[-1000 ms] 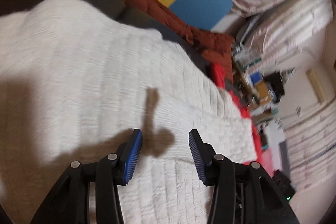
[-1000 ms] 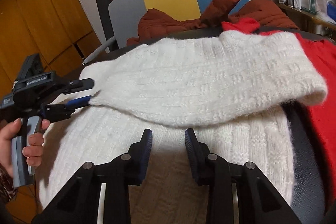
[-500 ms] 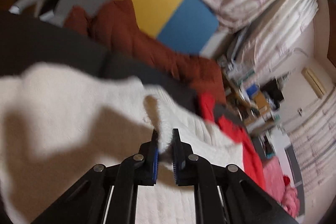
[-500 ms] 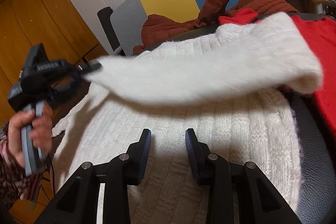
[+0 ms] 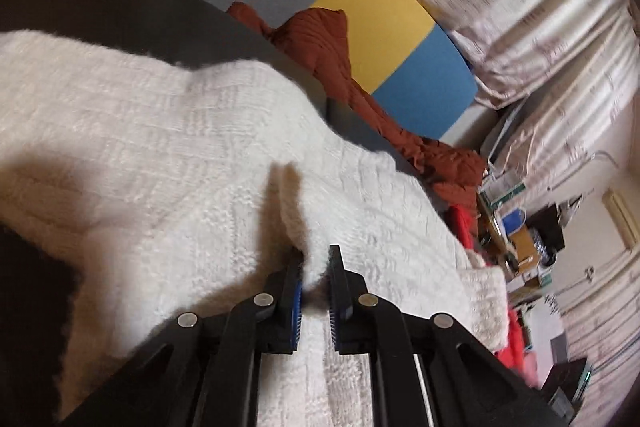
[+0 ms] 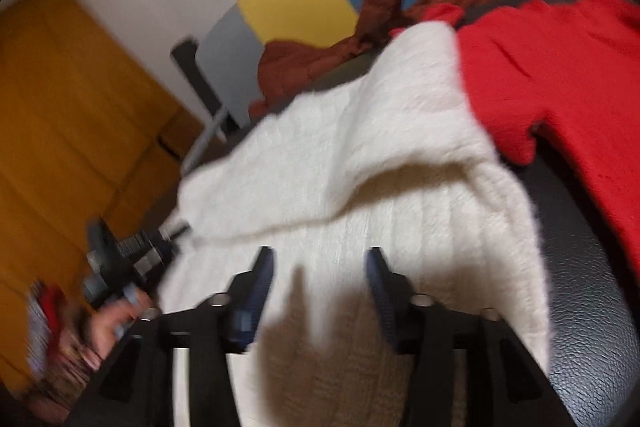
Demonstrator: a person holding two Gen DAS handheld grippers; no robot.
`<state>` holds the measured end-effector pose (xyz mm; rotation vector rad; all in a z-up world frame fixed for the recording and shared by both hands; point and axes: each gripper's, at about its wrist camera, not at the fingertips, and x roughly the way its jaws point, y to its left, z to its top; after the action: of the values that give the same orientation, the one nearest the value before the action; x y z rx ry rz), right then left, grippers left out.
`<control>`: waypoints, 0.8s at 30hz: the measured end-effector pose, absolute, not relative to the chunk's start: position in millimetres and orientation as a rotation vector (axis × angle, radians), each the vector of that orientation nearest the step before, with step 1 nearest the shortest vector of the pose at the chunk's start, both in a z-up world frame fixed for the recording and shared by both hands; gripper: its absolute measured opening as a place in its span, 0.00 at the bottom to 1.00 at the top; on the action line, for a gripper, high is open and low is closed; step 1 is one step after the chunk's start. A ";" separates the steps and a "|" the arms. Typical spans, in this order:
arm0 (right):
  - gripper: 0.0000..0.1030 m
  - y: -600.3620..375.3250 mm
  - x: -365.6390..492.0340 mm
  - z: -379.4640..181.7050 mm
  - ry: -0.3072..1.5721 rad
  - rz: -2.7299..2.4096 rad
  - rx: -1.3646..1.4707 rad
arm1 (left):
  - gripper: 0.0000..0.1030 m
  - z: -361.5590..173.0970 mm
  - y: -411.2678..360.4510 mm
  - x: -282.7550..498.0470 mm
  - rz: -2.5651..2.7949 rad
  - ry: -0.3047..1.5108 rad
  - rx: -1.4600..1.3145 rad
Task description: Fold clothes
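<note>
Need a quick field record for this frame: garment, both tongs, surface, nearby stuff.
garment: white sweater, sleeve folded across the body
left tongs: shut on a pinch of the white sweater
right tongs: open, above the sweater's lower part, holding nothing
surface: black chair seat
right of sweater: red garment, touching its edge
behind: rust-brown jacket in front of a grey, yellow and blue panel
image quality: right wrist view blurred

A grey, yellow and blue panel (image 5: 372, 27) stands at the upper middle of the left wrist view, with pale curtains (image 5: 560, 27) at the upper right. Cluttered shelves (image 5: 516, 227) sit at the right edge. In the right wrist view, orange wooden doors (image 6: 72, 131) fill the left side
</note>
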<state>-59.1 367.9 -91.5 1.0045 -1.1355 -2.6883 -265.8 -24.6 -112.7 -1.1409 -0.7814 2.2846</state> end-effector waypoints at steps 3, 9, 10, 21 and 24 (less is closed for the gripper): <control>0.55 390.5 -64.8 -90.8 -1.355 -2.630 0.962 | 0.09 -114.9 -24.9 -261.9 2.268 -0.783 -1.111; 0.09 425.5 -84.3 -98.5 -1.734 -2.520 0.845 | 0.09 -117.5 -20.1 -256.4 2.223 -0.767 -1.059; 0.09 429.2 -84.0 -95.5 -1.758 -2.535 0.814 | 0.09 -117.2 -16.9 -256.5 2.211 -0.755 -1.054; 0.20 454.5 -56.5 -115.6 -1.802 -2.553 0.865 | 0.09 -117.6 -9.6 -255.4 2.169 -0.707 -1.075; 0.30 448.5 -42.4 -99.4 -1.686 -2.608 0.879 | 0.09 -117.4 -10.0 -255.5 2.167 -0.721 -1.071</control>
<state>-42.4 448.5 -99.4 0.8793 -1.6865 -2.6082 -255.5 -10.0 -117.4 -1.0710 -0.7207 2.1671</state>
